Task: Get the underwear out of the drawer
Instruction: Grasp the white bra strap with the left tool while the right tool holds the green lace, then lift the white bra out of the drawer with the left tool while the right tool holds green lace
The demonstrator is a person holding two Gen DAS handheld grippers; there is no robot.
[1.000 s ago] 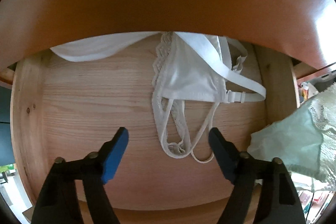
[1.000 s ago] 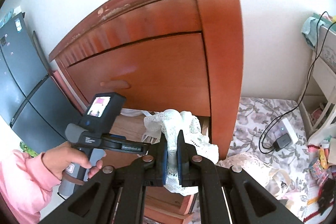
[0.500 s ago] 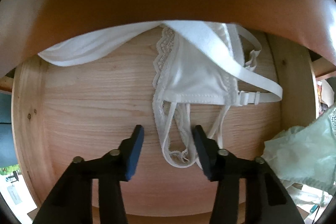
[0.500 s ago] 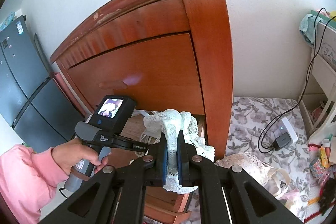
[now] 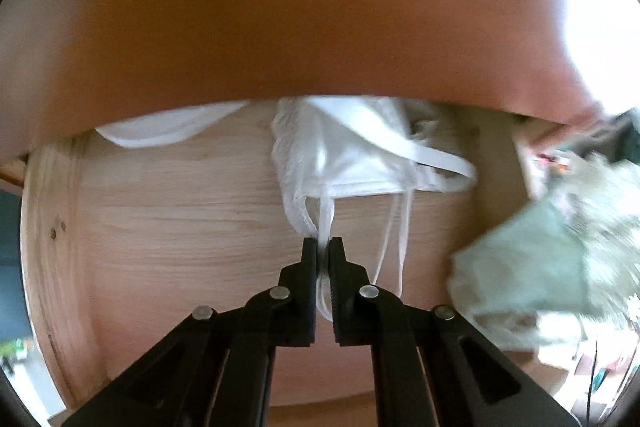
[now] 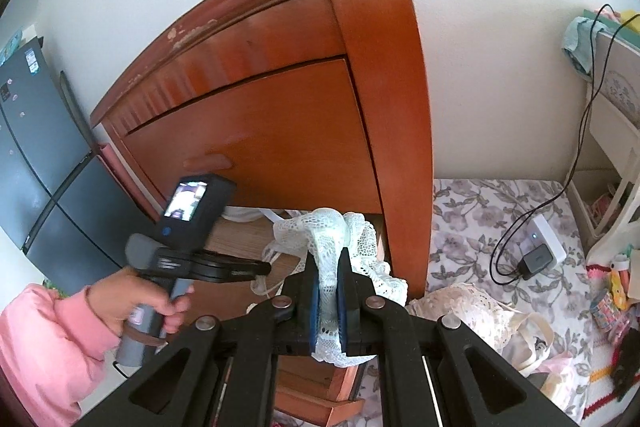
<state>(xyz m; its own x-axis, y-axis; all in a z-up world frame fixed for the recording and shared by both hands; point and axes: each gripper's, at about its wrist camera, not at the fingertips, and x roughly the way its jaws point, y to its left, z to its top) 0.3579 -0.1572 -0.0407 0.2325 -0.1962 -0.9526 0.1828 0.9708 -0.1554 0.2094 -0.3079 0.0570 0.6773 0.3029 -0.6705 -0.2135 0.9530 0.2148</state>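
A white bra [image 5: 352, 163] lies on the pale wood floor of the open drawer [image 5: 180, 227], its top tucked under the red-brown chest front. My left gripper [image 5: 324, 247] points steeply down into the drawer, its jaws closing, and is shut on the bra's thin white straps. A second white garment [image 5: 160, 127] lies at the back left. My right gripper [image 6: 328, 267] hangs outside the chest, shut on pale mint lace underwear [image 6: 332, 239]. In the right wrist view a hand in a pink sleeve holds the left gripper's handle [image 6: 184, 255] over the drawer.
The red-brown chest of drawers [image 6: 280, 107] stands against a white wall. More lace garments [image 6: 472, 307] lie on the floral bedding [image 6: 480, 211] to its right, by a charger and cable [image 6: 536, 259]. A dark fridge [image 6: 36, 155] stands at left.
My left gripper's jaws went from wide open to shut around the bra straps, and the strap end has lifted off the drawer floor. The right gripper has kept still with the mint underwear.
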